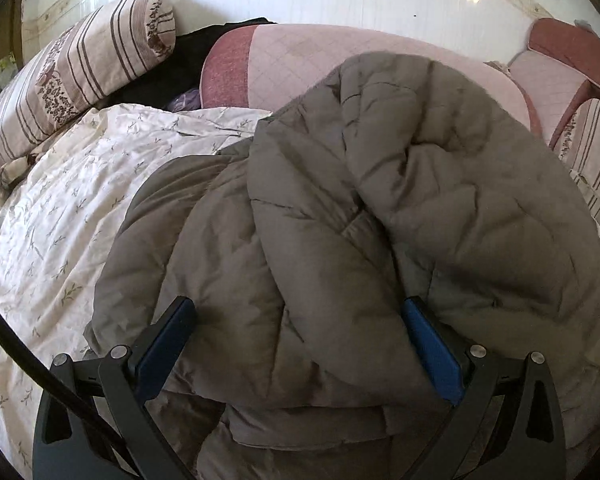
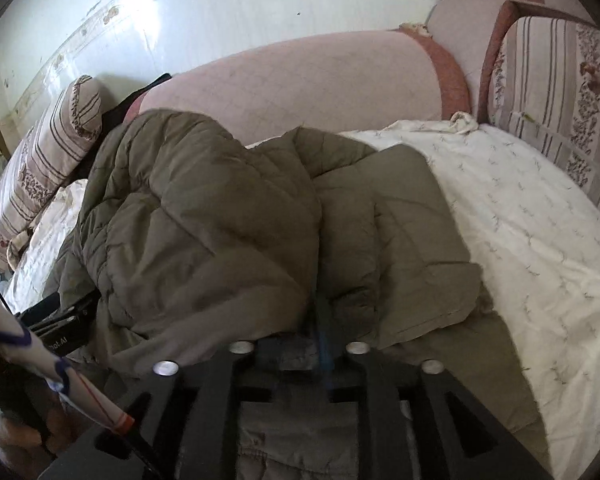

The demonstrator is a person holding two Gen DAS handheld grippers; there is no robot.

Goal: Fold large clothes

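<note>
Left gripper (image 1: 298, 322): nearest the left wrist lens, its jaws are standing wide apart, one blue pad on each side of a thick roll of the quilted jacket (image 1: 380, 208). The right-hand pad is touching the jacket fabric; the left-hand pad is sitting just clear of it, over a flatter layer of the same garment.

Right gripper (image 2: 322, 344): its jaws are lying together, pinched on a fold of the quilted jacket (image 2: 204, 216), with a sliver of blue pad showing where the fabric is entering.

The jacket, grey-brown and padded, is lying bunched on the floral sheet (image 1: 60, 216), which is covering the seat of a sofa. One portion is being doubled over the rest, forming a raised hump; a flatter panel is spreading beside it towards the sheet (image 2: 540, 216).

Behind the jacket the pink sofa backrest (image 1: 340, 52) is running across the view. A striped floral cushion (image 1: 80, 68) is leaning at one end of the sofa, with a dark garment (image 1: 188, 52) lodged between it and the backrest. At the other end a striped armrest (image 2: 552, 88) with a wooden frame is standing beside the sheet. A glossy white wall (image 2: 180, 20) is rising behind the sofa.
</note>
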